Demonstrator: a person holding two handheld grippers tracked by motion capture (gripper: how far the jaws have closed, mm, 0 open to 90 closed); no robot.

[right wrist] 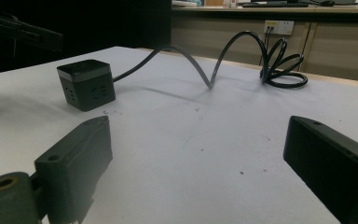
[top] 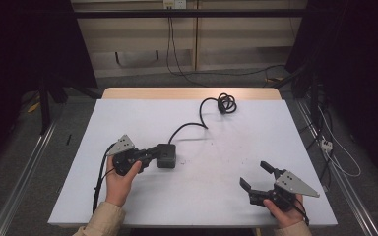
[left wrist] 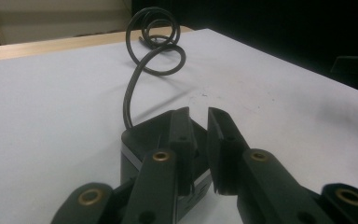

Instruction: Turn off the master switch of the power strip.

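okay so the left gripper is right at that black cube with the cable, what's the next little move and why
Probably finish closing, then lift slightly to test the hold. The left gripper has its jaws nearly together at the near top edge of the cube socket, whose cable lies slack, while the right gripper waits open and apart.

A white table (top: 128,206) carries a black socket cube (top: 167,155) and its coiled cable (top: 225,103).

Looking matt black plastic: cube (right wrist: 86,84), with a smoother grey band round its top. Showing a rubbery, slightly glossy cable (top: 211,105). Lying matt white, paper-like and lightly speckled: table (top: 256,147), edged in pale wood. Wearing brass-coloured rivets in matt black jaws: left gripper (left wrist: 200,140).
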